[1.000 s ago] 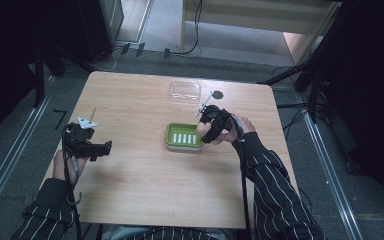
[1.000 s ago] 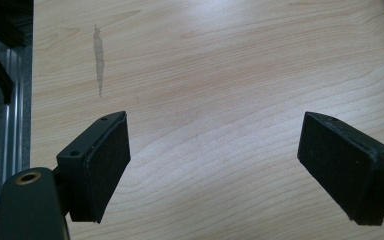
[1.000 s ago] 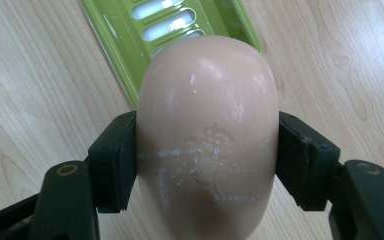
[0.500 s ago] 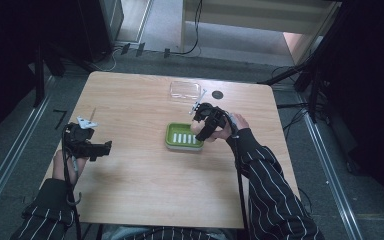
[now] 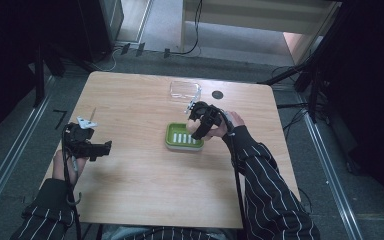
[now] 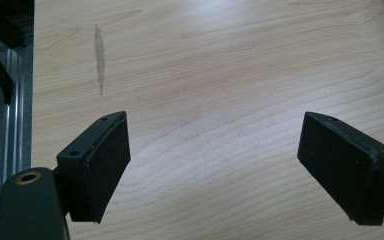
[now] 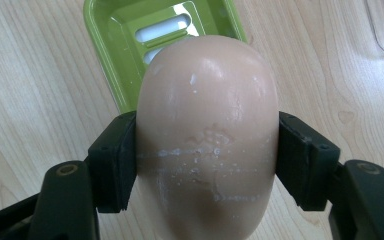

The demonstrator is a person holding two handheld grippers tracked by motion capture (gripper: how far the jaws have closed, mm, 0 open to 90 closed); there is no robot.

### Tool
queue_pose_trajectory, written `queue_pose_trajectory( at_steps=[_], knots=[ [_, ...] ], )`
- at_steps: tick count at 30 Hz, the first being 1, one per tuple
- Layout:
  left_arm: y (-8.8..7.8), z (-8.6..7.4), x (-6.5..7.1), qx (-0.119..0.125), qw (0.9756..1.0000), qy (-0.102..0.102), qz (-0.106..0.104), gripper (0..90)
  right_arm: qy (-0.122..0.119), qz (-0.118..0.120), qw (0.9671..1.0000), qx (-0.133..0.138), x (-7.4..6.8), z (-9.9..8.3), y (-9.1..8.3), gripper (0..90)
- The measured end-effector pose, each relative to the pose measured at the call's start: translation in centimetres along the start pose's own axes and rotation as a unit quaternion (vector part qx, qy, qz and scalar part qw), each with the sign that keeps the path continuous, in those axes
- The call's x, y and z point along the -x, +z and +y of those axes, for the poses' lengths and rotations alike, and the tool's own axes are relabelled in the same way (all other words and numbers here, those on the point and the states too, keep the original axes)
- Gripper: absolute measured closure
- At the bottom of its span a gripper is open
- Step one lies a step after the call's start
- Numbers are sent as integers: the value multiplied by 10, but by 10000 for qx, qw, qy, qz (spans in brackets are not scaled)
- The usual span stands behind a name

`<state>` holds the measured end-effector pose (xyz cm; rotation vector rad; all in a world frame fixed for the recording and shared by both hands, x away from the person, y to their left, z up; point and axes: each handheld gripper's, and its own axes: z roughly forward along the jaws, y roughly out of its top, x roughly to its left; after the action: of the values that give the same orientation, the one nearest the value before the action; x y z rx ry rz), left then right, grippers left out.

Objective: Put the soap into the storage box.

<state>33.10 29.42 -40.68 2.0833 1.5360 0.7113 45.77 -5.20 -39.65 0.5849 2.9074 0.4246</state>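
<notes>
The right gripper [image 7: 207,160] pinches a beige bar of soap [image 7: 207,130] from both sides, pads pressed on its flanks, and holds it just above the green soap dish [image 5: 184,137], whose slotted bottom appears at 12 o'clock from the bar. The soap looks wet and smooth, so I think it may slip out or turn between the pads and fall on the dish rim or the wooden table [image 5: 145,195]. The left gripper [image 6: 215,165], with jaws spread wide and empty, hangs over bare table far at 9 o'clock from the dish, so it cannot steady it.

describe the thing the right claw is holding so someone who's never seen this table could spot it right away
On the wooden table, find the green slotted dish near the middle. Over its right end, the right claw grips a soap bar: smooth, rounded, pale peach, unlike anything else there.
</notes>
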Motion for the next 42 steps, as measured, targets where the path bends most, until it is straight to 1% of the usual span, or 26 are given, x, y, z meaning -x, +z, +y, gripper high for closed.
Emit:
queue_pose_trajectory(
  at_steps=[2, 5, 9, 10, 11, 15, 16, 19, 20, 21, 23, 26, 31, 34, 35, 39, 40, 42],
  knots=[
    [0, 0, 0, -4, 10000, 7, -8, 143, -51, -5, 10000, -20, 0, 1, 1, 333],
    [0, 0, 0, -15, 10000, 11, -12, 143, -64, 28, 10000, -37, -1, 4, 3, 333],
    [0, 0, 0, -13, 10000, 5, -10, 143, -126, 55, 9999, 32, -1, 7, 5, 333],
    [0, 0, 0, -8, 10000, 1, -1, 143, -103, 63, 9999, 34, -2, 8, 6, 333],
    [0, 0, 0, -15, 10000, 5, -7, 143, -161, 51, 9998, 45, -1, 9, 8, 333],
    [0, 0, -1, -18, 10000, 12, -5, 143, -170, 88, 9998, 29, -2, 12, 10, 333],
    [0, 0, 0, -17, 10000, 4, -7, 143, -211, 101, 9997, 40, -2, 13, 11, 332],
    [0, 0, 0, -7, 10000, 5, -8, 143, -217, 123, 9997, 56, -3, 15, 13, 332],
    [0, 0, 0, -12, 10000, 10, -9, 143, -260, 104, 9996, 72, -2, 16, 14, 332],
    [0, 0, 0, -11, 10000, 7, -9, 143, -231, 110, 9997, 63, -3, 17, 15, 332],
    [0, 0, 0, -11, 10000, 3, -5, 143, -274, 128, 9995, 101, -2, 18, 17, 332],
    [0, 0, 0, -16, 10000, 3, -8, 143, -213, 145, 9996, 64, -3, 18, 18, 333],
    [0, 0, 0, -26, 10000, 3, -14, 143, -284, 171, 9994, 102, -2, 19, 21, 332],
    [0, 0, 0, -27, 10000, 6, -17, 143, -261, 199, 9994, 79, -3, 20, 23, 332],
    [0, 0, 0, -17, 10000, 6, -14, 143, -321, 224, 9992, 105, -2, 20, 24, 332],
    [0, 0, 0, -22, 10000, 8, -16, 143, -283, 238, 9993, 90, -2, 21, 27, 332],
    [0, 0, 0, -23, 10000, 7, -14, 143, -330, 251, 9991, 102, -2, 22, 28, 332],
    [0, -1, 0, -21, 10000, 2, -9, 143, -328, 269, 9991, 92, -2, 22, 30, 332]
  ],
)
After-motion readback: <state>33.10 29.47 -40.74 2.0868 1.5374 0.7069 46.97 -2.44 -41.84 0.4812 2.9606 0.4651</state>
